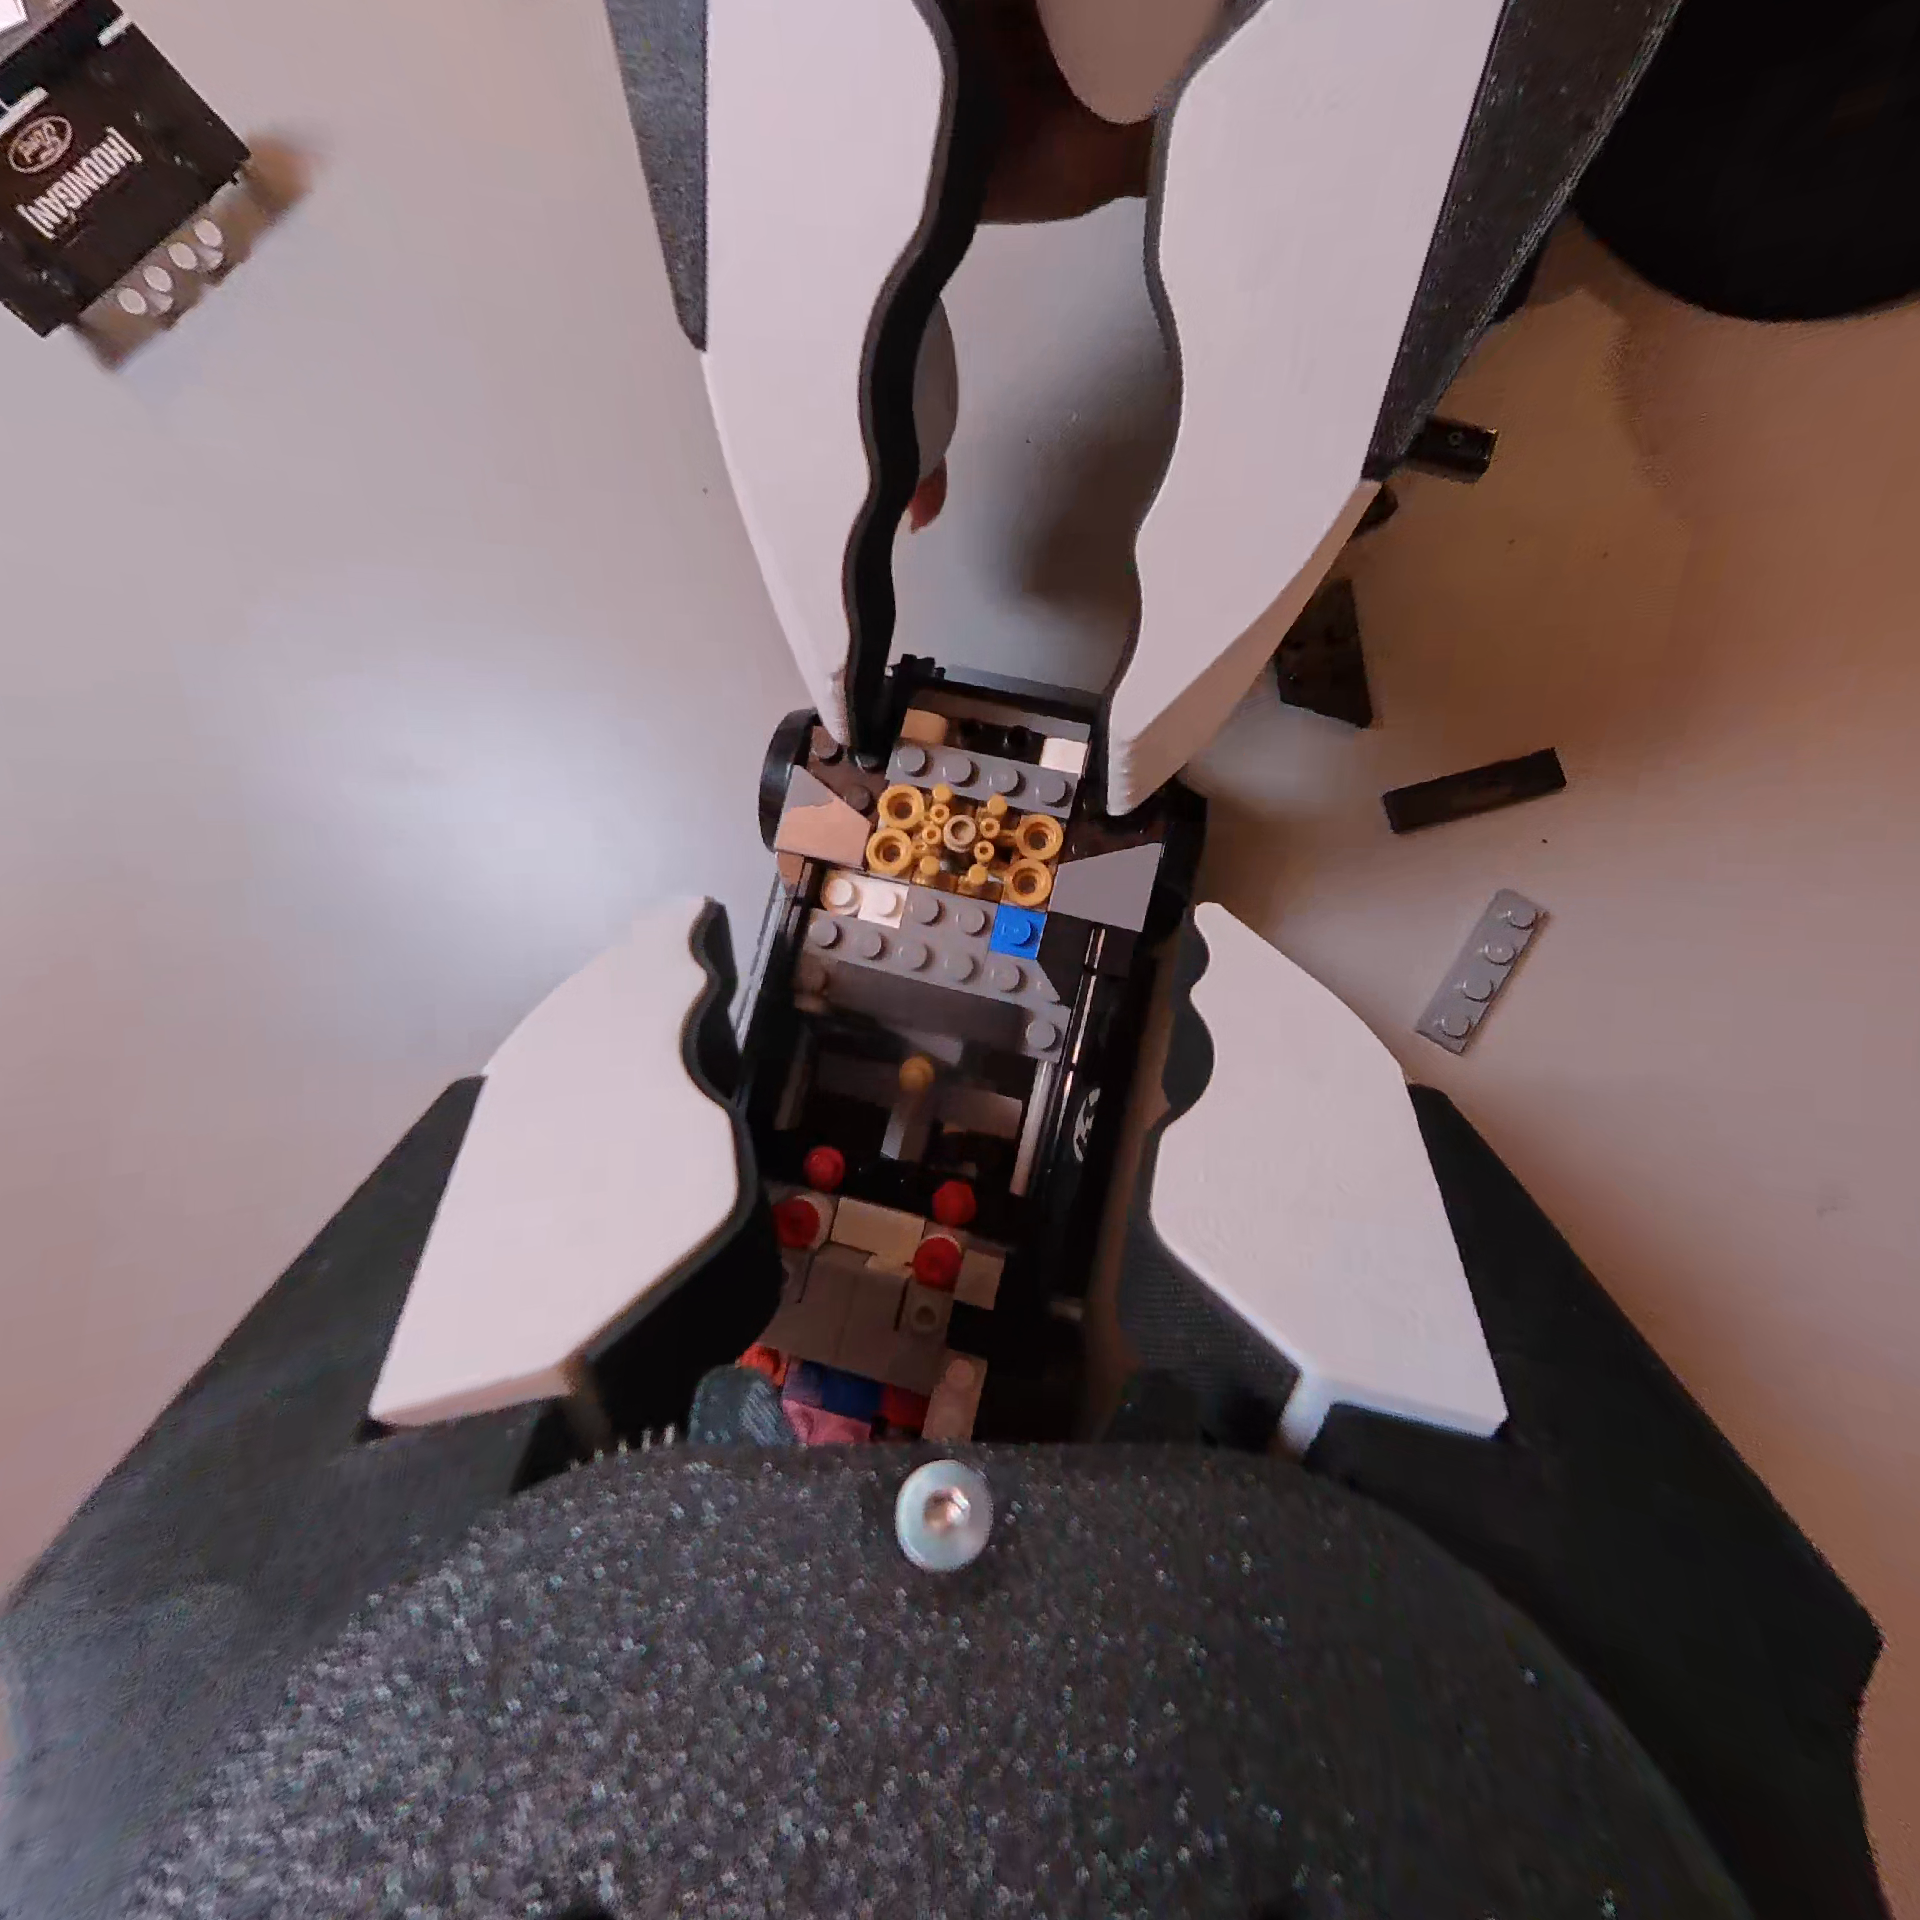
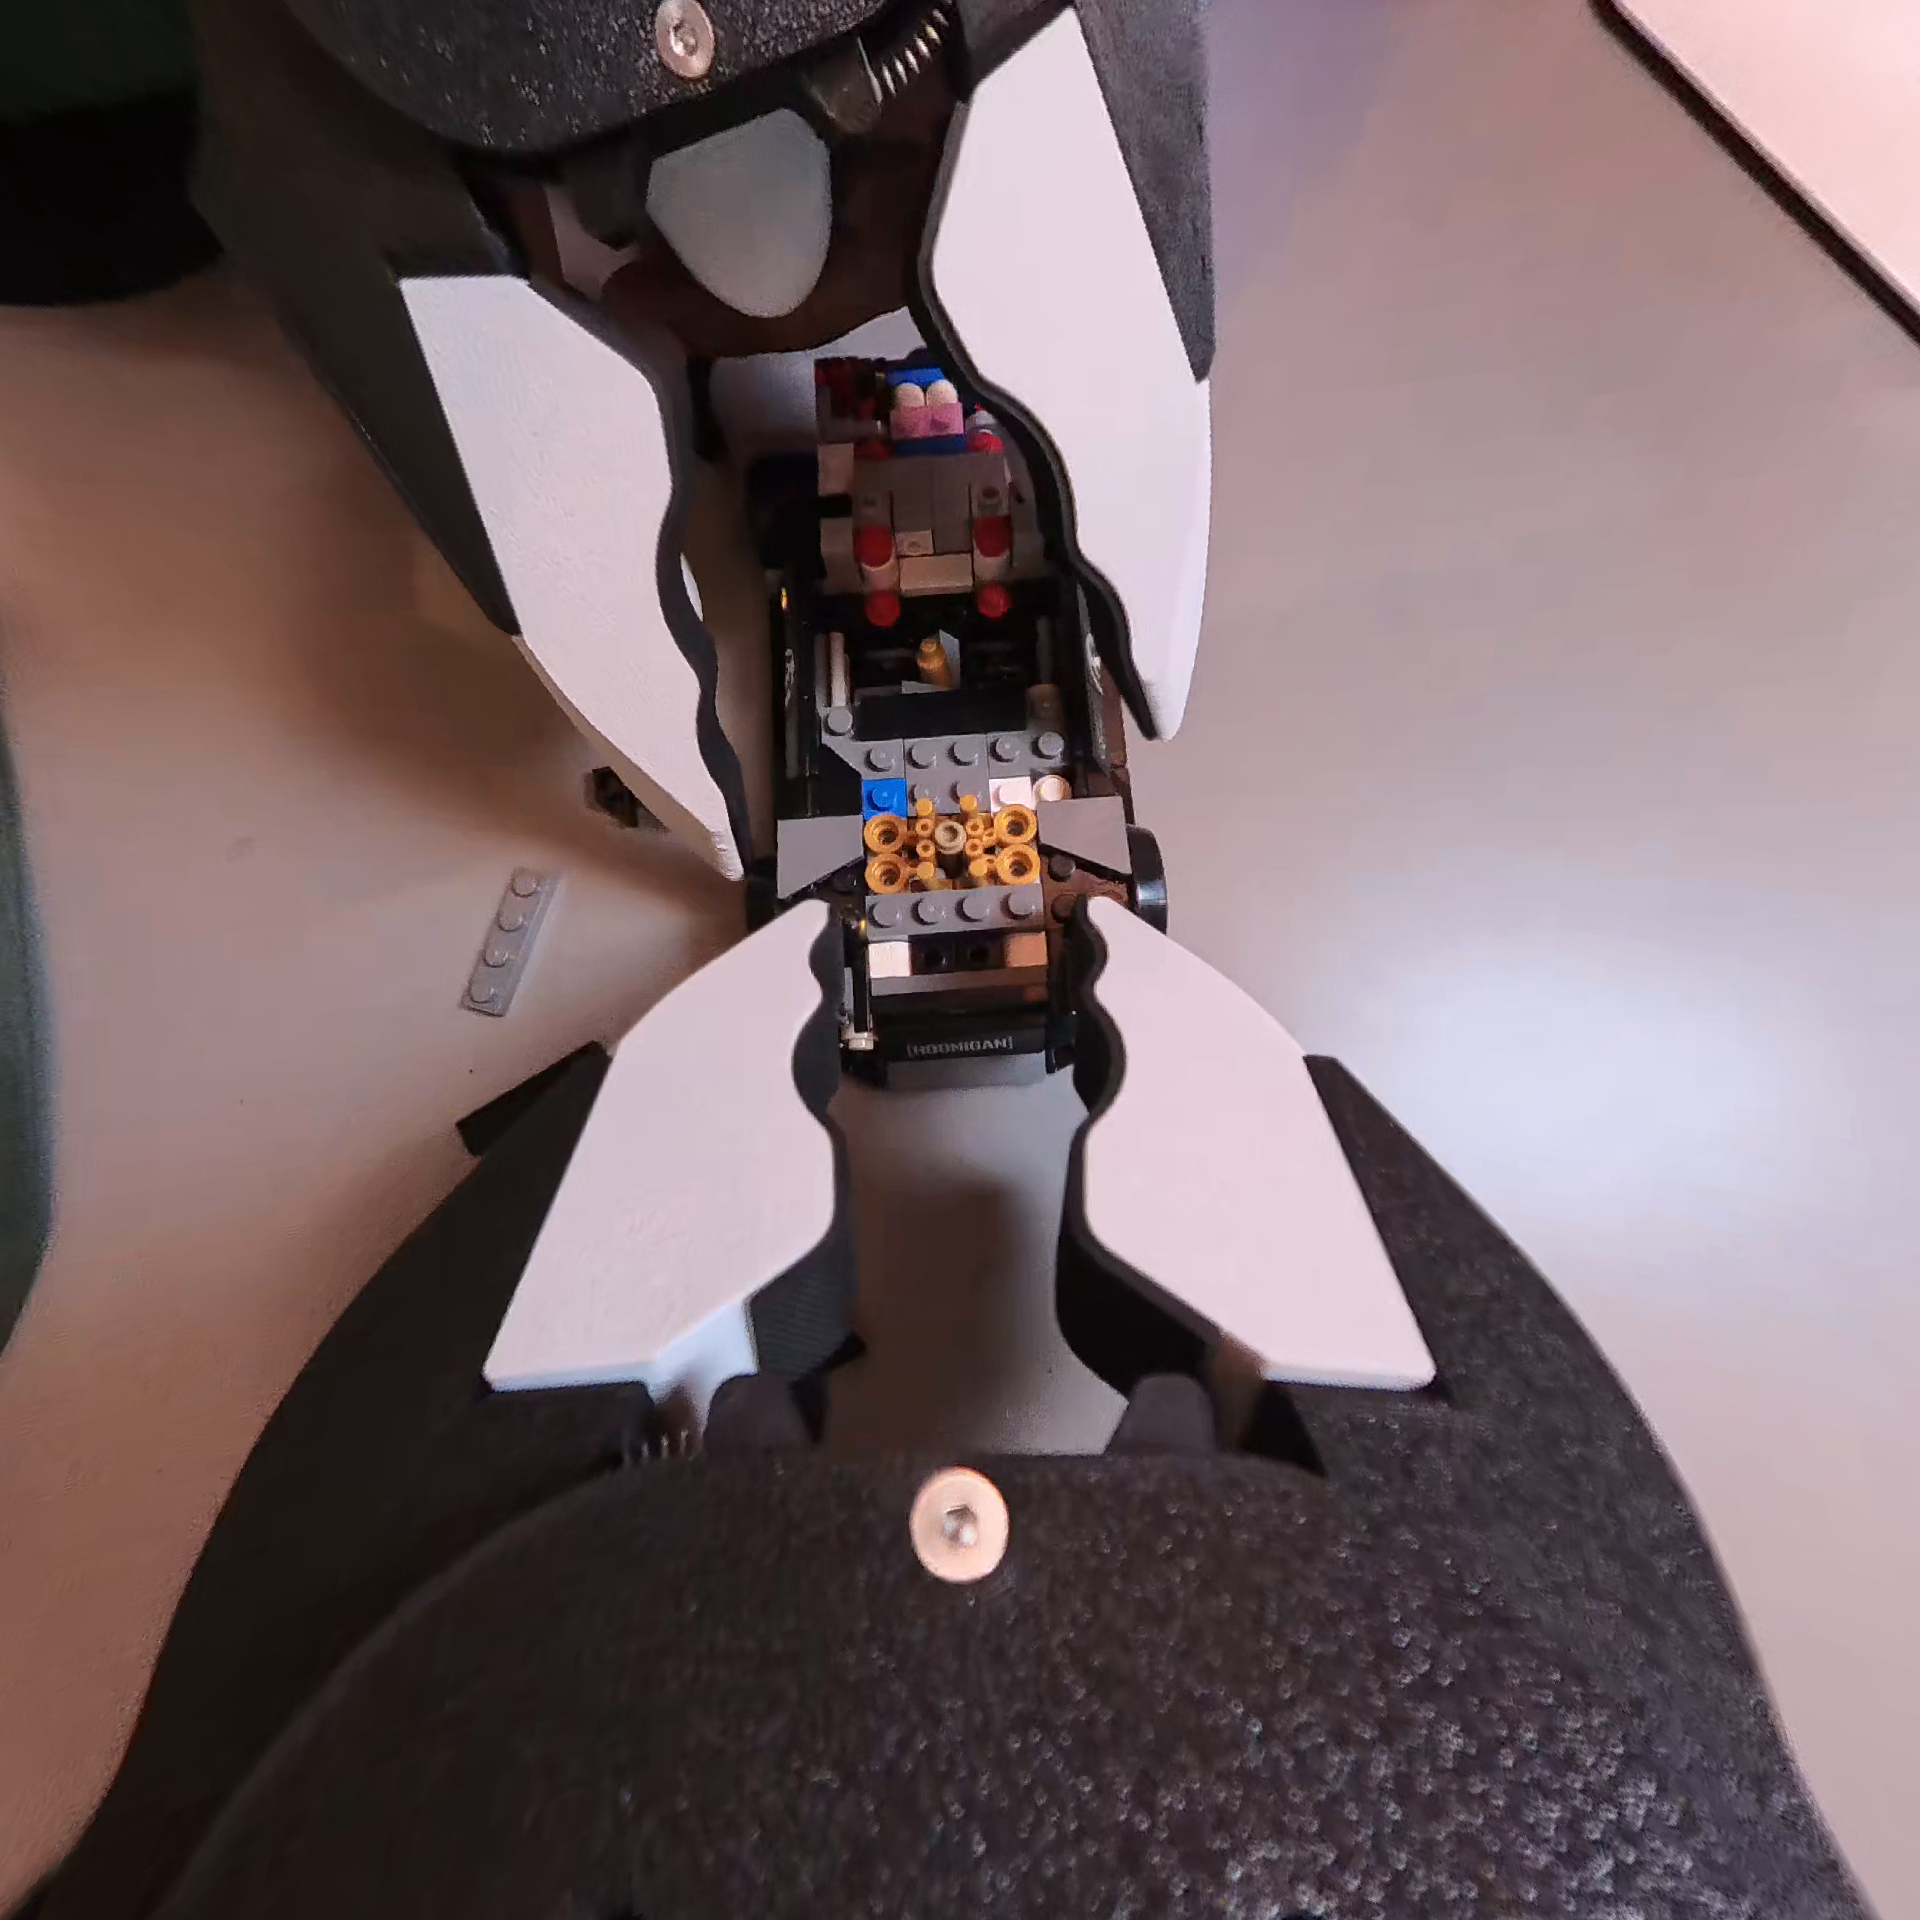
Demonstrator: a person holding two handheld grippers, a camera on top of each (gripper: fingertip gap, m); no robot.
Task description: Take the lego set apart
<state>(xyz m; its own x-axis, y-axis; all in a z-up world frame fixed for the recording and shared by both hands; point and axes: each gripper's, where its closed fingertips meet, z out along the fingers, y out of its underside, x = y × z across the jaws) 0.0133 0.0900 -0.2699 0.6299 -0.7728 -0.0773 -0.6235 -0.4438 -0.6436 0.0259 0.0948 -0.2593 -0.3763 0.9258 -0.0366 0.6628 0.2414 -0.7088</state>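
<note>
A black lego car (image 1: 935, 1039) with grey plates and a gold engine block (image 1: 966, 842) sits between both grippers over the white table. My left gripper (image 1: 956, 920) is shut on the car's sides around the cabin. My right gripper (image 2: 956, 914) is shut on the car's nose end, just below the gold engine block (image 2: 951, 847). In the left wrist view the right gripper (image 1: 997, 758) comes in from the top. In the right wrist view the left gripper (image 2: 945, 790) comes in from the top, around the car (image 2: 935, 675). The car's underside is hidden.
Loose pieces lie on the table (image 1: 364, 675): a grey four-stud plate (image 1: 1481, 971), which also shows in the right wrist view (image 2: 509, 940), a black tile (image 1: 1473, 790), a black wedge (image 1: 1325, 665) and a black printed panel (image 1: 104, 177). The table edge (image 2: 1766, 177) runs at the upper right. Only a small space, under 4 cm, lies between the two pairs of fingers. The grey four-stud plate (image 1: 1481, 971) lies around 6 cm away from my left fingertips. Look for it in the right wrist view (image 2: 516, 938) too.
</note>
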